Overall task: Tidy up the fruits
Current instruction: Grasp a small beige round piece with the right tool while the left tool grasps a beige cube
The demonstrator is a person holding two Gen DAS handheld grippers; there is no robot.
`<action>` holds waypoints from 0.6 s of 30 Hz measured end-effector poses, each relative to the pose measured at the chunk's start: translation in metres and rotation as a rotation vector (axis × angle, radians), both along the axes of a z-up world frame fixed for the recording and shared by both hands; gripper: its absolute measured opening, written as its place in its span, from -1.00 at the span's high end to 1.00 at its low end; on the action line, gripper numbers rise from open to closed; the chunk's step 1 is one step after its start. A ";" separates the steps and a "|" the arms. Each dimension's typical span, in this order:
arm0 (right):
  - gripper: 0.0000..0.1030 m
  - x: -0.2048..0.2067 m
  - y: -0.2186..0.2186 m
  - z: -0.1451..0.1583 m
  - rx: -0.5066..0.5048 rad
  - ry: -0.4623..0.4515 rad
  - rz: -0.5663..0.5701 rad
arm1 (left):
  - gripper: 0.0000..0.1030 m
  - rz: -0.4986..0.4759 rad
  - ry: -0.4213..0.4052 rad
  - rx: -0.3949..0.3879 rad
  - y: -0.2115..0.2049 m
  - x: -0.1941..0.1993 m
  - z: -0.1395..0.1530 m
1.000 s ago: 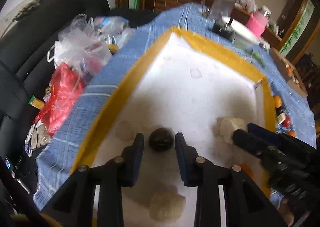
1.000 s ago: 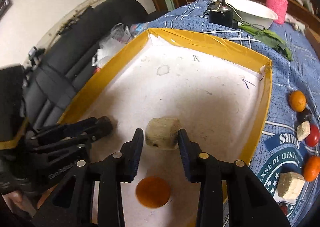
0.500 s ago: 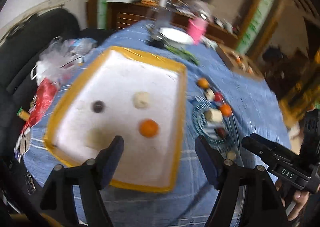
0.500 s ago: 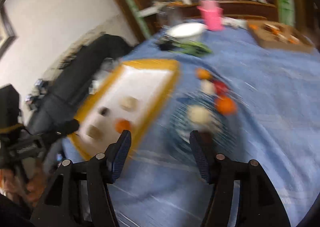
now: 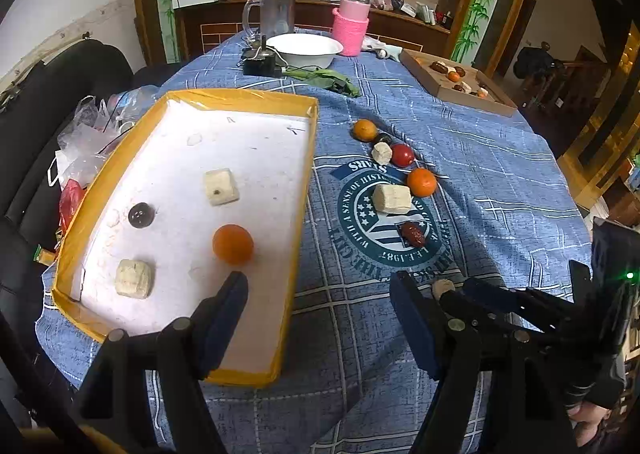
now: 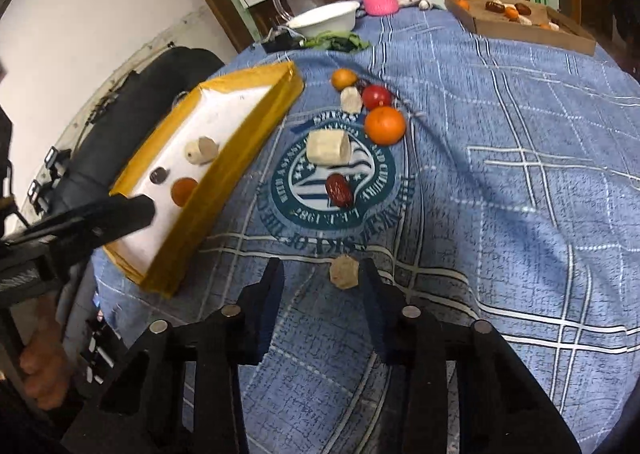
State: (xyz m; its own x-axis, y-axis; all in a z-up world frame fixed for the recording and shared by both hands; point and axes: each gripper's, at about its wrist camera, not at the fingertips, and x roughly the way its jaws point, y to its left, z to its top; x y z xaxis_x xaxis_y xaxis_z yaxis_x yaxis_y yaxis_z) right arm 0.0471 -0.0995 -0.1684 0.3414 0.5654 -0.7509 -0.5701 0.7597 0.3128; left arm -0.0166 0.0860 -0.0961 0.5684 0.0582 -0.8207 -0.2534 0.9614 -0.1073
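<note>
Fruits are found just ahead of the right hand-held gripper [image 6: 320, 274]: a small beige chunk [image 6: 343, 272] lies between its jaws, hard by the right one, which have just been closing but are not yet seen clamped. Farther ahead a date [image 6: 339, 190] rests on the tabletop [image 6: 500, 174]. The left hand-held gripper [image 5: 318, 296] is held wide apart and empty, beside the yellow-rimmed tray [image 5: 298, 214].

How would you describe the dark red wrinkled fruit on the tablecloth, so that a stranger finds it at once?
Start at the round blue-green emblem printed on the blue tablecloth, beside the yellow-rimmed tray. On the emblem, below the pale block, lies the dark red wrinkled fruit. It is oblong and shrivelled, whereas the red fruit and the orange fruit further up are smooth and round.
</note>
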 end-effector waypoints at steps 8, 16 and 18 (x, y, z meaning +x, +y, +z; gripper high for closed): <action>0.47 0.009 0.008 -0.017 -0.063 -0.003 -0.012 | -0.47 -0.003 0.014 0.004 -0.002 0.002 -0.004; 0.62 0.006 -0.006 -0.014 -0.036 0.001 -0.027 | -0.47 -0.042 0.033 -0.023 -0.014 0.020 -0.012; 0.62 0.006 -0.015 -0.009 0.000 0.006 -0.040 | -0.47 -0.051 0.040 -0.034 -0.016 0.027 -0.013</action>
State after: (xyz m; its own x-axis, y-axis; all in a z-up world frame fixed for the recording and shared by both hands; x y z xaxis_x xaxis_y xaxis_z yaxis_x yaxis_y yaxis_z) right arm 0.0527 -0.1149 -0.1773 0.3593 0.5512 -0.7531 -0.5379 0.7817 0.3155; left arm 0.0108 0.0695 -0.1089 0.5370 0.0016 -0.8436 -0.2084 0.9693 -0.1308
